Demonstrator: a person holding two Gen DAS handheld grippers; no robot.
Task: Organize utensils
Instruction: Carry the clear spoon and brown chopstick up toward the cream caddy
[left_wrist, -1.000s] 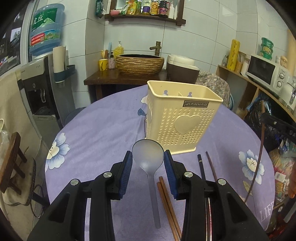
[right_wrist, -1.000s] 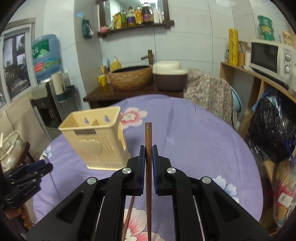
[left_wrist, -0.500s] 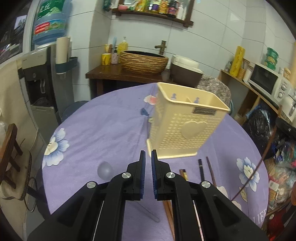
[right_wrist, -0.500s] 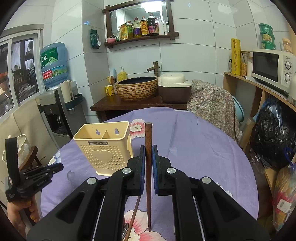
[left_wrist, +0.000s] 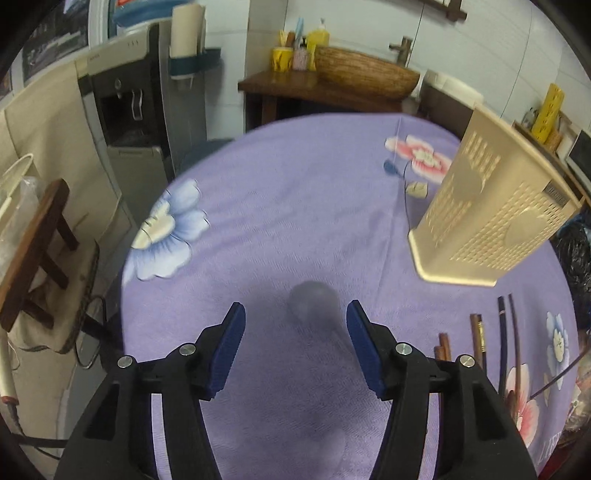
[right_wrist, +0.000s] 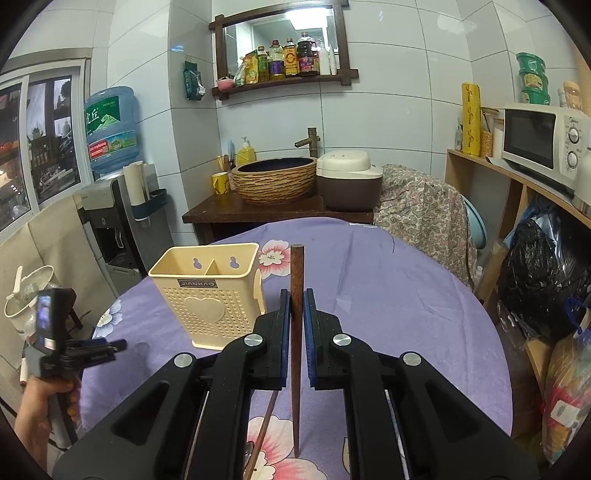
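Left tool (left_wrist: 295, 321) reopened over spoon (left_wrist: 314, 301); right tool (right_wrist: 293, 314) clamps chopstick (right_wrist: 296, 332).

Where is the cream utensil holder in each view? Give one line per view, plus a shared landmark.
Left wrist view: the cream utensil holder sits at the right edge, looking tilted, on the purple tablecloth.
Right wrist view: it stands upright left of centre, beyond the tool tips.
Shared landmark: the woven basin on the dark wooden stand.
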